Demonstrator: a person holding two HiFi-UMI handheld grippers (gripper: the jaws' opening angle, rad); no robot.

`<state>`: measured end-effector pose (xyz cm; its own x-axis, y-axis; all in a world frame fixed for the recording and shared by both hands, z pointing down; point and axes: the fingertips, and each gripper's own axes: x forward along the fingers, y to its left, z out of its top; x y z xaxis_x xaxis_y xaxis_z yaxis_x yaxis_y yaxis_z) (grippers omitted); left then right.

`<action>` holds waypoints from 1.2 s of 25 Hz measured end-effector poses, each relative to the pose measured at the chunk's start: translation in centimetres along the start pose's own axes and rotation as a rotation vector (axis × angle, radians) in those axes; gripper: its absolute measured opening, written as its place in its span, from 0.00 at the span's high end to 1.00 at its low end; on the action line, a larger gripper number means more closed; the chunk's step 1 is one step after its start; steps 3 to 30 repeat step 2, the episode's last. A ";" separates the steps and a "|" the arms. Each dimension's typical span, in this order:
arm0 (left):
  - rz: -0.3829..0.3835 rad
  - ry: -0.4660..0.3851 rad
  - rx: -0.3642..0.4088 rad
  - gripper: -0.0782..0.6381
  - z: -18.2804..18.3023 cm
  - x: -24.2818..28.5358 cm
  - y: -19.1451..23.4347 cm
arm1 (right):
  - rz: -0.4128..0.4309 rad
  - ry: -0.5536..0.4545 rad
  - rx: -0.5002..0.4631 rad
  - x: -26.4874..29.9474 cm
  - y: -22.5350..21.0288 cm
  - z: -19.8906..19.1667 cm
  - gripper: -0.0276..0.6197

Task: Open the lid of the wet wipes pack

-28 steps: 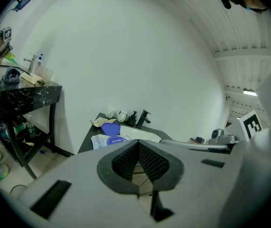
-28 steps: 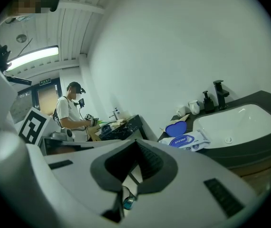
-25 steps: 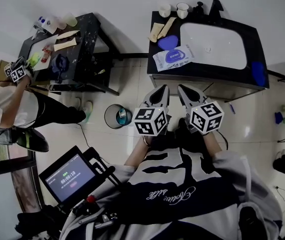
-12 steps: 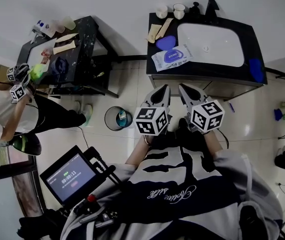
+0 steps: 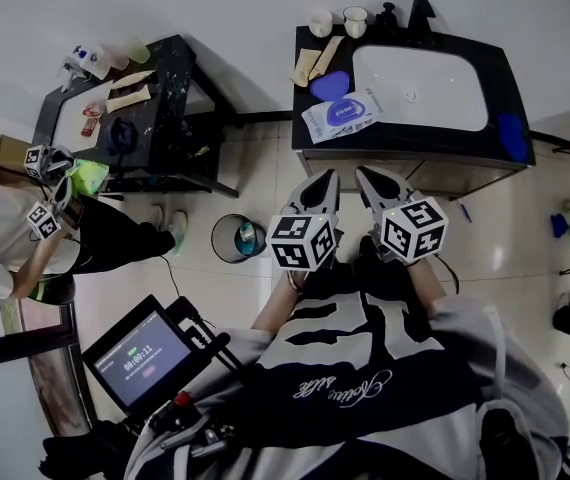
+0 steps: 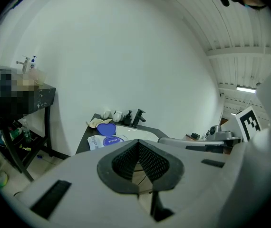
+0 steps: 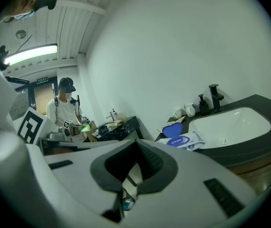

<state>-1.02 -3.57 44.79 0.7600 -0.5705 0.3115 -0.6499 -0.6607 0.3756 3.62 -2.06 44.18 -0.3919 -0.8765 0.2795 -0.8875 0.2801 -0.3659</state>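
The wet wipes pack [image 5: 343,114], white with a blue label, lies flat on the black counter [image 5: 405,148] left of the white sink [image 5: 425,88]; its lid looks closed. It also shows small in the left gripper view, wipes pack [image 6: 106,141], and in the right gripper view, wipes pack [image 7: 183,140]. A blue heart-shaped item [image 5: 331,85] lies just behind it. My left gripper [image 5: 325,178] and right gripper [image 5: 365,176] hover side by side over the floor, short of the counter's front edge. Both are shut and hold nothing, as the left gripper [image 6: 137,142] and right gripper [image 7: 136,143] views confirm.
Two cups [image 5: 336,19], a black faucet [image 5: 423,10], cloths [image 5: 317,60] and a blue sponge [image 5: 510,136] share the counter. A waste bin [image 5: 233,236] stands on the floor at left. Another person [image 5: 5,238] with grippers works at a cluttered side table [image 5: 165,98]. A monitor [image 5: 145,356] sits near my left hip.
My two grippers have stayed almost still. The other person at the left has drawn their grippers down and away from the side table.
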 end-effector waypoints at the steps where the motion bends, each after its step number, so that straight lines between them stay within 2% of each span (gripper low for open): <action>1: 0.001 0.001 -0.001 0.89 0.0 0.0 0.0 | 0.000 0.002 0.000 0.0 0.0 -0.1 0.96; 30: 0.002 0.003 -0.001 0.89 0.0 0.1 0.1 | 0.001 0.004 0.001 0.1 -0.1 -0.1 0.96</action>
